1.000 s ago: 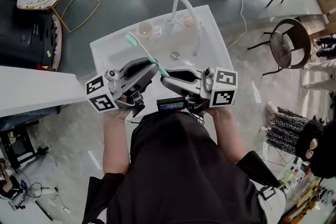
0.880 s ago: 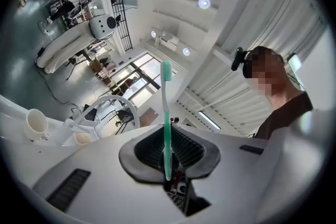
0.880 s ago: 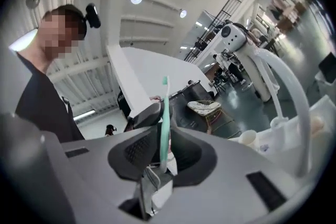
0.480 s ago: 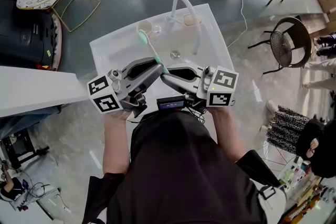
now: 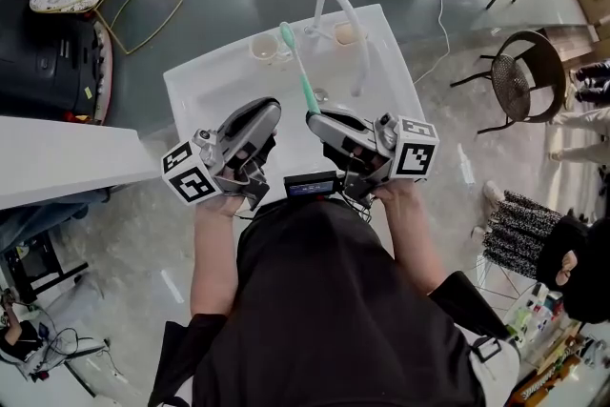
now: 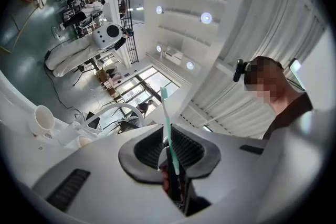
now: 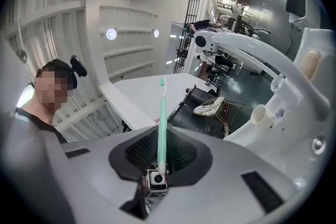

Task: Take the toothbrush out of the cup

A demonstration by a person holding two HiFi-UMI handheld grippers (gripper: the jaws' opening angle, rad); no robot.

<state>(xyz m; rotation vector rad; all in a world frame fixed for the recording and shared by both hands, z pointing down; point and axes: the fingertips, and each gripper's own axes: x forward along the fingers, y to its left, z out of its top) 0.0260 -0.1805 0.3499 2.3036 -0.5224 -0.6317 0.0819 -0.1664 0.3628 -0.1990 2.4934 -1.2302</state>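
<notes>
My right gripper (image 5: 315, 114) is clamped on the lower end of the toothbrush (image 5: 298, 71), with the jaws drawn tight on the green handle. The toothbrush is out of the cup (image 5: 264, 48). It stands up from my jaws over the white tabletop (image 5: 191, 86) and slants away from me. In the head view its head end shows just beside the cup's rim, on the side nearer the faucet (image 5: 335, 3). The cup stands upright at the back of the tabletop, left of the faucet's base.

My left gripper (image 5: 274, 106) is drawn narrow too, its jaws nearly together. In the head view its tip sits just beside the right gripper's tip and apart from the toothbrush. In the left gripper view the toothbrush rises in line with the slot between my jaws, and there I cannot tell whether they touch it. I hold both grippers side by side in front of me above the near edge of the tabletop, tips pointing toward the faucet.
</notes>
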